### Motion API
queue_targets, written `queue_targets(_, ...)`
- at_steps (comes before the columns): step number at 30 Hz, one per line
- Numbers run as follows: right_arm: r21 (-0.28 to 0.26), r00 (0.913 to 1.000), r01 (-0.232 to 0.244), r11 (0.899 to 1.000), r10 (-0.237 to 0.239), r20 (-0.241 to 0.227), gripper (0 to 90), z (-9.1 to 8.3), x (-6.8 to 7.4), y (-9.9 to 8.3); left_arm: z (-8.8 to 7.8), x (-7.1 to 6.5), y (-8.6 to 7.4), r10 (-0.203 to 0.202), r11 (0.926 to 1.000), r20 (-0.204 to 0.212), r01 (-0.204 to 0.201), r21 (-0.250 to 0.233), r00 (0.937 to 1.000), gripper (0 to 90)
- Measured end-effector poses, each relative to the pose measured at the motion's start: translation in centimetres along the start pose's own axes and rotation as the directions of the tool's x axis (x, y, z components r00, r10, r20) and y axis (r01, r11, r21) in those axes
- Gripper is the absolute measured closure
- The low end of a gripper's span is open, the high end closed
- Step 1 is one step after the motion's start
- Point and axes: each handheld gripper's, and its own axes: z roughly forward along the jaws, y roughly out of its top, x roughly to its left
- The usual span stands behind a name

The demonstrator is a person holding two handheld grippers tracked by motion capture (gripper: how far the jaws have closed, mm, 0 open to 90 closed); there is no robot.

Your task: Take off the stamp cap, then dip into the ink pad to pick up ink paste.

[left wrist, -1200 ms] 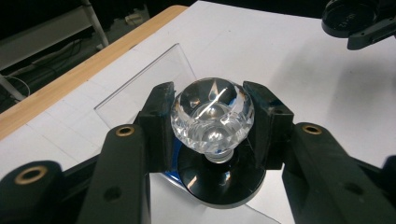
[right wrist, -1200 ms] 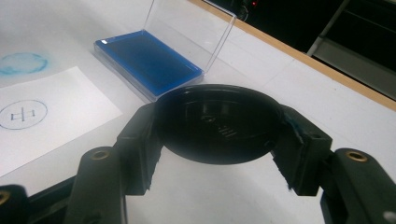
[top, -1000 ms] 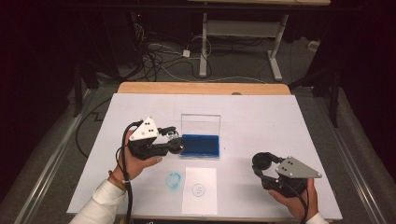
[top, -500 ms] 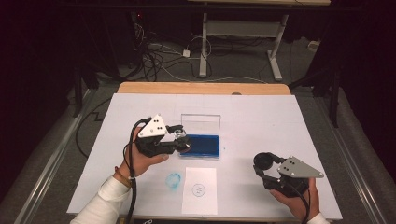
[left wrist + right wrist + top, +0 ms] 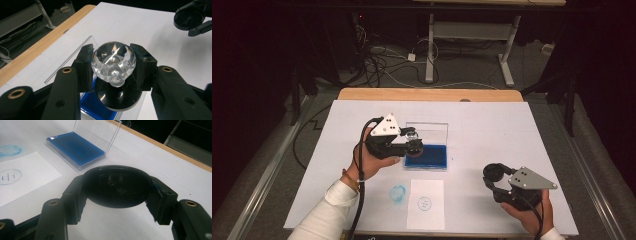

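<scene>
High view overhead — claw views close, sharing ink pad [image 5: 428,156].

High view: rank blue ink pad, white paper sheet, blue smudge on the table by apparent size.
1. White paper sheet, largest.
2. Blue ink pad; close to the sheet, and partly hidden by the left tongs, so this ranking is unsure.
3. Blue smudge, clearly smallest.

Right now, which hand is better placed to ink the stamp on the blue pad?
Left. The left gripper grips the stamp over the ink pad; the right gripper holds a black cap farther away.
</scene>
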Motion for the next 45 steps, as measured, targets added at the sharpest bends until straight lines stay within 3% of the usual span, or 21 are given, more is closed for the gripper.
queue_targets(12,0.009,1.0,0.003,1.0,-0.003,-0.003,38.6,0.1,0.1,-0.1,2.0,0.6,0.3,-0.008,0.9993,0.009,0.008,0.037,0.9999,54.5)
queue_targets(23,0.017,0.9999,0.013,1.0,-0.013,-0.004,38.6,0.2,0.1,-0.3,4.4,1.2,-0.4,-0.039,0.9961,0.021,0.037,0.08,0.999,54.5)
queue_targets(35,0.029,0.9994,0.029,0.999,-0.029,-0.017,38.6,0.4,0.5,-0.3,6.6,1.3,-3.2,-0.066,0.9878,-0.01,0.066,0.141,0.9978,54.5)
queue_targets(45,0.039,0.9992,0.035,0.999,-0.035,-0.021,38.6,0.6,0.6,-0.4,7.3,1.5,-4.6,-0.074,0.9839,-0.031,0.078,0.161,0.9968,54.5)
